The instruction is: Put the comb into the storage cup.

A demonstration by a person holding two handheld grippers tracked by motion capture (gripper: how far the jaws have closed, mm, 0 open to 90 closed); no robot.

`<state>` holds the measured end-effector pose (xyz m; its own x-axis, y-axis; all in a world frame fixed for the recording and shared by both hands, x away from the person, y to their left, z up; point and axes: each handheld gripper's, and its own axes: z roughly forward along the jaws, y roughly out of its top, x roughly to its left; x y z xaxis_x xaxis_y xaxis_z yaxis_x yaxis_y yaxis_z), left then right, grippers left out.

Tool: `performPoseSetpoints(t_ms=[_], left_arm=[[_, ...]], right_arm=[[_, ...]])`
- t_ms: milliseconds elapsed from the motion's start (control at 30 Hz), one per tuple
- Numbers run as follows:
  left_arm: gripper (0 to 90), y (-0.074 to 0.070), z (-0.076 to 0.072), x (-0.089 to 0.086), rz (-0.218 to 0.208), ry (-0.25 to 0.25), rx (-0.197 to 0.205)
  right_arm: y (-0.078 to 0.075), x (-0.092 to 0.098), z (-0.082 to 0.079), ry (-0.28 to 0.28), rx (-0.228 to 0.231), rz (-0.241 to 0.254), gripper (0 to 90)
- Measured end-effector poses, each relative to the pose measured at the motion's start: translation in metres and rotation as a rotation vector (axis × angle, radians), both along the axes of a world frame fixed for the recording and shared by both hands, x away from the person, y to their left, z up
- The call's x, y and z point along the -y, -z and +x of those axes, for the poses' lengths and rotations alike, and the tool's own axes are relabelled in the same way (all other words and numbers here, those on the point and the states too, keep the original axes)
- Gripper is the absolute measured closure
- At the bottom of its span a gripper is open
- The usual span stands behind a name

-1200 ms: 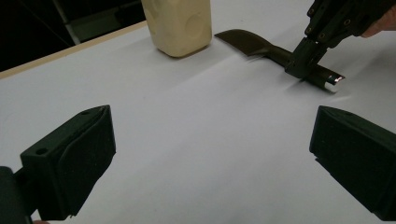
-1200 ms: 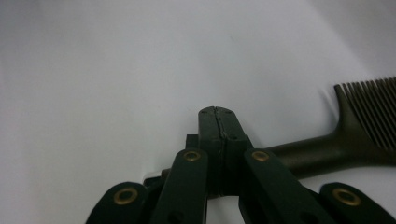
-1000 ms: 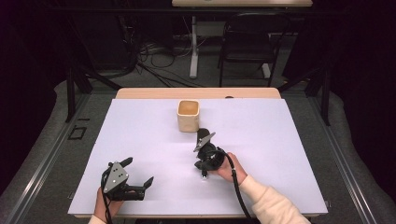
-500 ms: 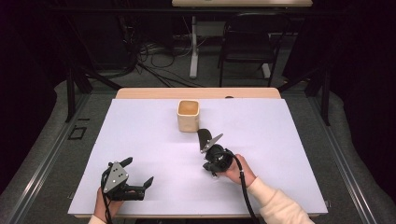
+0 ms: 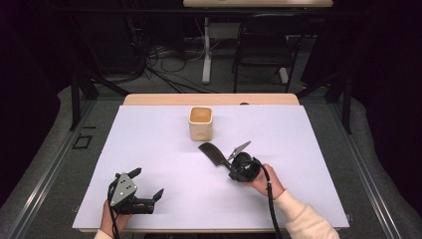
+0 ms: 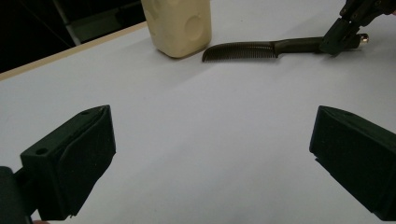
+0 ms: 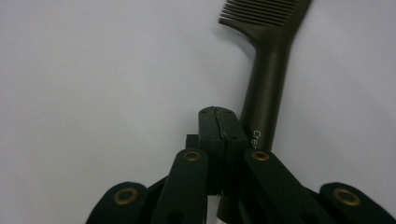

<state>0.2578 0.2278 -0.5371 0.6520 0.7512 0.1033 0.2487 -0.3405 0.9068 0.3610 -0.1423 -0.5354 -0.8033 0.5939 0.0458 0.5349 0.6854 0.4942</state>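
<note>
While the right gripper (image 5: 230, 167) is clenched with its jaws pressed together beside the black comb's (image 5: 213, 153) handle, the comb lies flat near the cream cup (image 5: 201, 123). At near left, the left gripper (image 5: 148, 190) gapes wide, released.

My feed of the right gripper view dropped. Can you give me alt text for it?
The right gripper has its black jaws pressed together, with a dark comb lying just beside them on the white table. The comb's handle runs under the jaw tips; whether they pinch it is unclear.

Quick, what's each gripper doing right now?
Left gripper: open, nothing between its fingers.
Right gripper: shut; the comb lies beside it, and whether it is held cannot be told.
</note>
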Motion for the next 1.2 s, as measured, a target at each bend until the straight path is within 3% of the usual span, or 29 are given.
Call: performPoseSetpoints(t_ms=[567, 700, 833, 1200], left_arm=[[0.3, 0.000, 0.000, -0.001, -0.003, -0.002, 0.001], [0.3, 0.000, 0.000, 0.000, -0.001, -0.001, -0.001], [0.3, 0.000, 0.001, 0.000, -0.003, -0.001, -0.001], [0.3, 0.000, 0.001, 0.000, 0.003, -0.002, -0.002]], right_arm=[[-0.001, 0.016, 0.008, 0.036, 0.002, -0.021, 90.0], [-0.003, 0.017, 0.007, 0.013, 0.002, -0.017, 89.0], [-0.007, 0.016, 0.006, -0.005, 0.002, -0.007, 84.2], [-0.018, 0.014, 0.009, -0.044, 0.009, -0.012, 47.8]])
